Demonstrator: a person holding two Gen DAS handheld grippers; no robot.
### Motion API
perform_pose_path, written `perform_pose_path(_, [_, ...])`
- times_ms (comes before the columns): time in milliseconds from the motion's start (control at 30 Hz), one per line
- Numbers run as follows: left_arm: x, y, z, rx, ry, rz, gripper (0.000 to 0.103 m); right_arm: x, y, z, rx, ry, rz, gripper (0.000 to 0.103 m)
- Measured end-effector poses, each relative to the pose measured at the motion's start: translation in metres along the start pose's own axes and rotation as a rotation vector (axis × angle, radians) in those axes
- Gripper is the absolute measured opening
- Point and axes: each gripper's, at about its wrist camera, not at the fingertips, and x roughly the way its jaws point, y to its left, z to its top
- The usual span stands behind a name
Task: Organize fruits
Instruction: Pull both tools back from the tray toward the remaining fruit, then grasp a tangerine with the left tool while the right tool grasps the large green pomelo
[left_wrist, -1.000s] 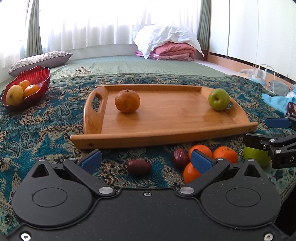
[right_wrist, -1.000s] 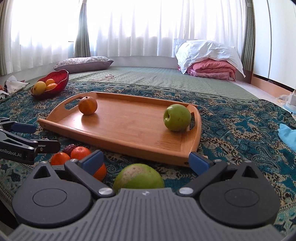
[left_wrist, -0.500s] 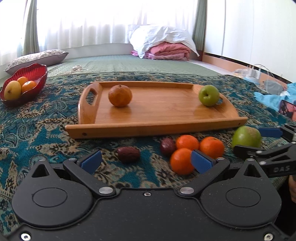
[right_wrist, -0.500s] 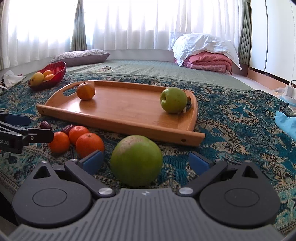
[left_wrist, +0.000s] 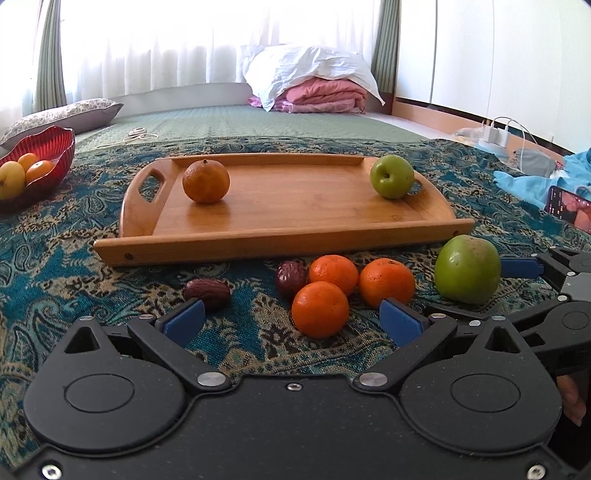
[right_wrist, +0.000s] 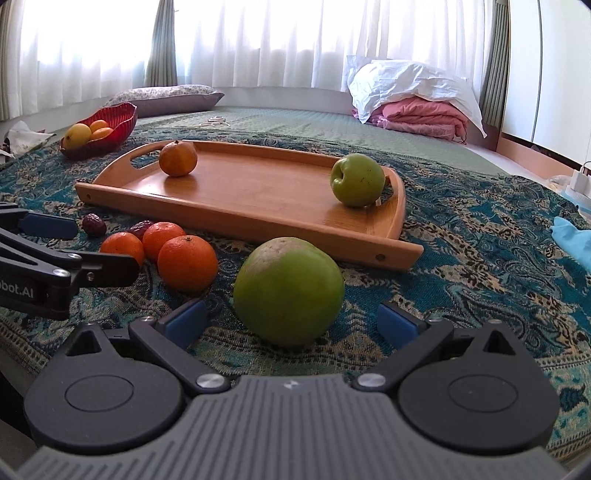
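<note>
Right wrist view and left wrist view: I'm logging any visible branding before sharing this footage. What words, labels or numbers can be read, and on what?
"bot.AI" in white, cut off by the picture's left edge: on the left gripper body, seen in the right wrist view.
Phone screen on the cloth, left wrist view: a picture shows, any text too small to read.
Right gripper, wooden tray, fruits: no readable text.

Fruit on the patterned cloth ahead of the wide-open left gripper

Just past its blue fingertips sit three oranges bunched together, with two dates to their left. Right of them a large green apple rests between the spread fingers of the right gripper. Beyond lies the wooden tray, holding an orange far-left and a small green apple far-right.
</note>
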Motion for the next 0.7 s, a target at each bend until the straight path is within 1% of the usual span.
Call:
perform_pose_path(200, [0.0026,-0.0029,-0.0026,-0.007,0.005,-0.006,0.088,0.0013,0.0022,-0.0015,-0.022,-0.005,0.001,0.103])
perform_pose_path(267, [0.0035,-0.0018,-0.003,-0.022,0.009,-0.013,0.086,0.0016,0.0022,-0.0009,-0.025,-0.005,0.004,0.103])
perform_pose_path(300, [0.0027,-0.0011,-0.0033,-0.03,0.008,-0.015,0.081,0.0018,0.0021,-0.0004,-0.026,-0.004,0.006,0.103])
perform_pose_path(333, [0.0026,-0.0007,-0.0031,-0.035,0.007,-0.016,0.072,0.0019,0.0017,0.0,-0.026,-0.003,0.008,0.102])
perform_pose_path(367, [0.0027,-0.0008,-0.0028,-0.037,0.008,-0.011,0.071,0.0018,0.0014,0.0004,-0.026,-0.005,0.01,0.101])
perform_pose_path(467, [0.0037,-0.0014,-0.0014,-0.035,0.013,-0.004,0.069,0.0015,0.0009,0.0015,-0.016,-0.005,0.027,0.096])
perform_pose_path(533, [0.0037,-0.002,-0.0008,-0.033,0.016,-0.009,0.063,0.0005,0.0011,0.0017,-0.003,-0.007,0.038,0.092])
perform_pose_path(633, [0.0035,-0.004,0.0,-0.024,0.015,-0.02,0.059,-0.0009,0.0047,0.0015,-0.011,-0.013,0.045,0.087])
perform_pose_path(667, [0.0038,-0.0045,0.0003,-0.022,0.017,-0.026,0.056,-0.0013,0.006,0.0015,-0.018,-0.015,0.041,0.086])
perform_pose_path(700, [0.0041,-0.005,0.0006,-0.02,0.02,-0.032,0.05,-0.002,0.007,0.0016,-0.024,-0.019,0.04,0.083])
